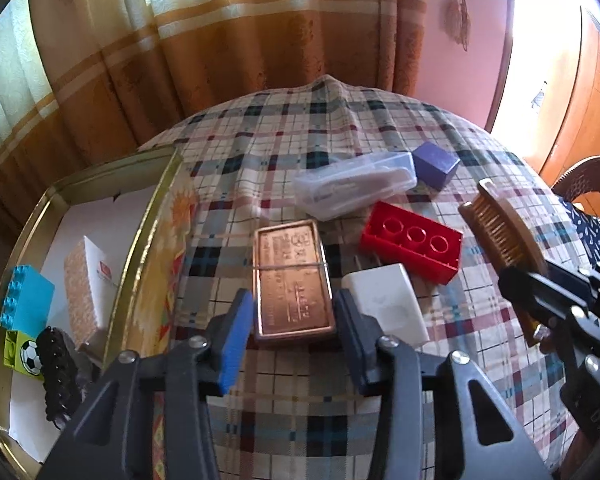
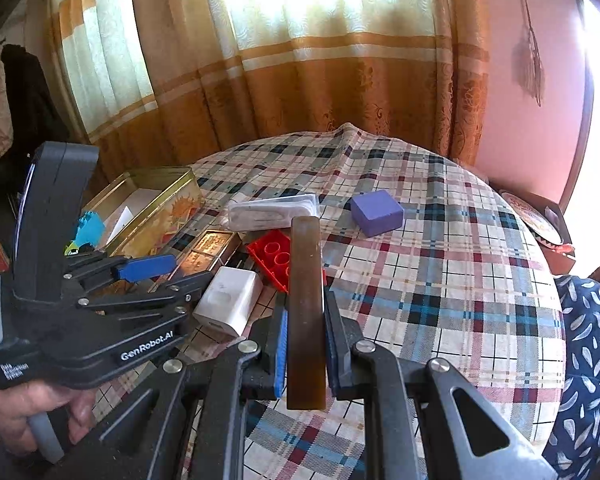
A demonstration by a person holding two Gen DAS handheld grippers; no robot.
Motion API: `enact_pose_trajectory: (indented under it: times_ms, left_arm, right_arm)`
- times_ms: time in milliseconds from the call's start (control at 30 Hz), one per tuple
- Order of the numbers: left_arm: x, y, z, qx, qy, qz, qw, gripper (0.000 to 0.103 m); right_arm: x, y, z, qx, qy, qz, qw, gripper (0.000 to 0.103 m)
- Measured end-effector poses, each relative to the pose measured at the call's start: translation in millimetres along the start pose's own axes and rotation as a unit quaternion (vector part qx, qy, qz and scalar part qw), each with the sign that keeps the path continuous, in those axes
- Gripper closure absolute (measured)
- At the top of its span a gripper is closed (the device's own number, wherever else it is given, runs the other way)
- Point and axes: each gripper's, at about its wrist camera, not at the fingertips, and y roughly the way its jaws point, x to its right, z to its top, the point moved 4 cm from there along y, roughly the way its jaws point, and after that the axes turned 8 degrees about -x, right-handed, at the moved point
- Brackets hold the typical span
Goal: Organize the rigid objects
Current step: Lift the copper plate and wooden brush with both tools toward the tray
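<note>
A copper-coloured flat tin (image 1: 292, 280) lies on the plaid tablecloth (image 1: 300, 392). My left gripper (image 1: 294, 316) straddles its near end, with both pads against its long sides and the tin resting on the cloth. In the right wrist view the left gripper (image 2: 192, 268) reaches over the same tin (image 2: 208, 248). My right gripper (image 2: 306, 316) is shut on the handle of a wooden brush (image 2: 306, 280), which sticks out forward. From the left wrist view the brush (image 1: 500, 232) shows its bristles, held above the table's right side.
A gold tin box (image 1: 148, 240) at the left holds a blue brick (image 1: 28, 300), a green football block (image 1: 22, 354), a black chain (image 1: 60, 376) and a white box (image 1: 86, 284). A red brick (image 1: 412, 248), white block (image 1: 388, 304), clear case (image 1: 356, 188) and purple cube (image 1: 436, 164) lie nearby.
</note>
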Motion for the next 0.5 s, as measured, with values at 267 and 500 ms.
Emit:
enact_pose_trajectory:
  times_ms: [267, 500]
  left_arm:
    - [-5.3, 3.6, 7.4, 0.002, -0.019, -0.031, 0.9993, 0.060]
    - [-1.0, 16.1, 14.9, -0.006, -0.024, -0.036, 0.9990, 0.061]
  right_arm:
    - [0.7, 0.2, -0.6, -0.002, 0.002, 0.004, 1.000, 0.086]
    - [3.0, 1.9, -1.1, -0.006, 0.011, 0.011, 1.000, 0.086]
